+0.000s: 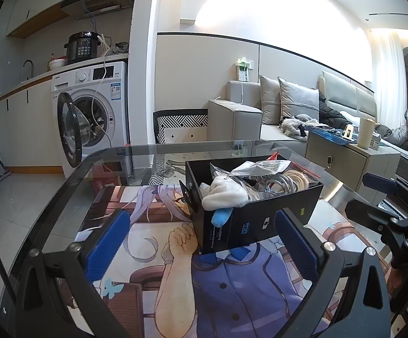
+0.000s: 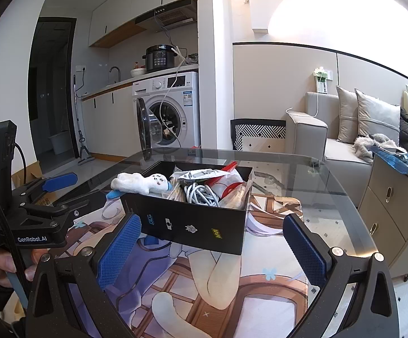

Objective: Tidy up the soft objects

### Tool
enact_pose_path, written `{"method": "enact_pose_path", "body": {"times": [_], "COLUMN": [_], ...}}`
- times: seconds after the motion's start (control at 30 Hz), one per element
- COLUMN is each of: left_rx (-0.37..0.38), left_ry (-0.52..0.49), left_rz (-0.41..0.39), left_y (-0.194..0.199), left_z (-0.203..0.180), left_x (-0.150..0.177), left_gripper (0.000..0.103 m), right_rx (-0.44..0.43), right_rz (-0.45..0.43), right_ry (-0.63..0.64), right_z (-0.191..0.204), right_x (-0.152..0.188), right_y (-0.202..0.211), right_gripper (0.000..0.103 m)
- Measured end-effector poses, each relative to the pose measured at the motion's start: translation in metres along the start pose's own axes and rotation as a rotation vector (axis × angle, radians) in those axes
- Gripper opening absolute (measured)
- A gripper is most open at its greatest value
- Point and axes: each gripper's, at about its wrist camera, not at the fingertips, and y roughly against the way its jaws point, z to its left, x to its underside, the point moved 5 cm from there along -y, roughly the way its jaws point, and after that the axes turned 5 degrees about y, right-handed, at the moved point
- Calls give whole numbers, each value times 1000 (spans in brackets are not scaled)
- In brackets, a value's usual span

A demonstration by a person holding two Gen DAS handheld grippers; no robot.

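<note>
beyond both open tongs point(image 1: 201, 242) point(image 2: 212, 248), plush toy point(image 1: 225, 194) overhangs box point(image 1: 260, 225).

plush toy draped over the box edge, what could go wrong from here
The white plush toy hangs over the rim of the black box, so a nudge could tip it out onto the glass table. Grabbing it may also snag the grey cable beside it. Both the left gripper and right gripper are open, holding nothing.

washing machine point(image 2: 170, 112), door open | grey sofa point(image 2: 341, 140) | bright wall light | glass table point(image 2: 330, 186)
</note>
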Motion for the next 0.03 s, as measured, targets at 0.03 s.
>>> {"method": "enact_pose_path", "body": {"times": [0.03], "left_rx": [1], "left_ry": [1], "left_rz": [5], "left_y": [-1], "left_z": [0], "left_x": [0], "left_gripper": [103], "right_rx": [0], "right_rz": [0], "right_ry": [0], "right_z": [0], "right_x": [0], "right_y": [0], "right_gripper": [102]}}
